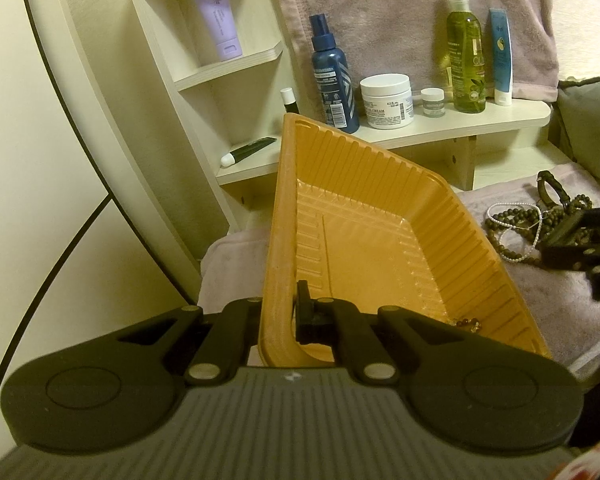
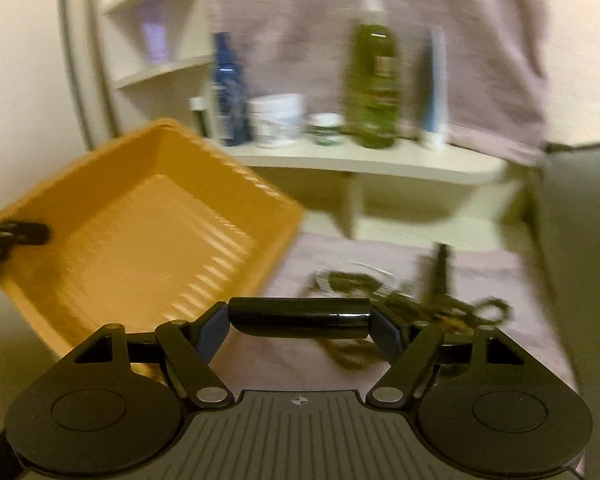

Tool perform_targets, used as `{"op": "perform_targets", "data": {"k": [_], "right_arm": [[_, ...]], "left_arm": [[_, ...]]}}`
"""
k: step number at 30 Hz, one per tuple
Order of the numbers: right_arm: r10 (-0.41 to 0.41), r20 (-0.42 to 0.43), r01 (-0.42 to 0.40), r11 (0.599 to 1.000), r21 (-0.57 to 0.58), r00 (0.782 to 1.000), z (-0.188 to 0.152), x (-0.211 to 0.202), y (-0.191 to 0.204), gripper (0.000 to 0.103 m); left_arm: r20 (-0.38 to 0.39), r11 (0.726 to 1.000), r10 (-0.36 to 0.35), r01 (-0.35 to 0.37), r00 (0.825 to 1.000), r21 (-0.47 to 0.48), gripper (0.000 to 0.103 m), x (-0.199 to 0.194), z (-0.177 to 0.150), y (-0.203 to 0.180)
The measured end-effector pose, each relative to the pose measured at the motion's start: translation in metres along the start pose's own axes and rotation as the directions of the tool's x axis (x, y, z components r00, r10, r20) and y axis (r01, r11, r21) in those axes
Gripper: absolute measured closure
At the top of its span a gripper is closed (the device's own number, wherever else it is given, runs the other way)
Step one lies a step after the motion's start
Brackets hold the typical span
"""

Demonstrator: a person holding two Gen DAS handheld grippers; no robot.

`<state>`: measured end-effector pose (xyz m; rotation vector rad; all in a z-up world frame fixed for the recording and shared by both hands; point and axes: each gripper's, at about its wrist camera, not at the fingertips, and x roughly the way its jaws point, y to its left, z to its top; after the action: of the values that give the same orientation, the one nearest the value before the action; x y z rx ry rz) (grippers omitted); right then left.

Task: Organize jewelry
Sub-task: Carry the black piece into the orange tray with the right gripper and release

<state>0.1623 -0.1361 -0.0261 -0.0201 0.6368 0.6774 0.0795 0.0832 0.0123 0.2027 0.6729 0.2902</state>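
Your left gripper [image 1: 278, 312] clamped on ribbed orange plastic tray's [image 1: 380, 184] rim (tray tilted), your right gripper [image 2: 299, 318] gripping glossy black cylinder [image 2: 299, 317] endwise, bead necklaces [image 1: 516, 228] beside tray on mauve towel [image 1: 540, 300].

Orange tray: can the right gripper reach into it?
Likely yes: the orange tray, held by the left gripper, opens toward the right gripper, nothing between. It holds a black cylinder.

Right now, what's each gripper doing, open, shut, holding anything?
Left gripper: shut on the orange tray's rim, holding it tilted.
Right gripper: shut on a black cylinder held crosswise between its pads.
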Motion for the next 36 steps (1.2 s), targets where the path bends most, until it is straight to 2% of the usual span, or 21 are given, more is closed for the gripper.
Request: {"op": "perform_targets", "data": {"k": [5,13,32,36], "right_arm": [[0.105,-0.028,-0.106,0.993,-0.045,0.994,0.006,0.016,0.028,0.028],[0.175,-0.072,-0.18,0.981,-0.066,0.982,0.007,0.04,0.051,0.028],[0.216,-0.109,-0.221,0.975,-0.032,0.97,0.007,0.052,0.06,0.028],[0.217,-0.095,-0.221,0.975,-0.035,0.972,0.006,0.05,0.059,0.022]], "left_arm": [[-0.001,1.0,0.001,-0.001,1.0,0.0,0.1,0.0,0.0,0.0],[0.0,1.0,0.001,-0.001,1.0,0.0,0.1,0.0,0.0,-0.001],[0.001,1.0,0.001,-0.001,1.0,0.0,0.1,0.0,0.0,0.0],[-0.001,1.0,0.0,0.0,1.0,-0.001,0.1,0.0,0.0,-0.001]]}}
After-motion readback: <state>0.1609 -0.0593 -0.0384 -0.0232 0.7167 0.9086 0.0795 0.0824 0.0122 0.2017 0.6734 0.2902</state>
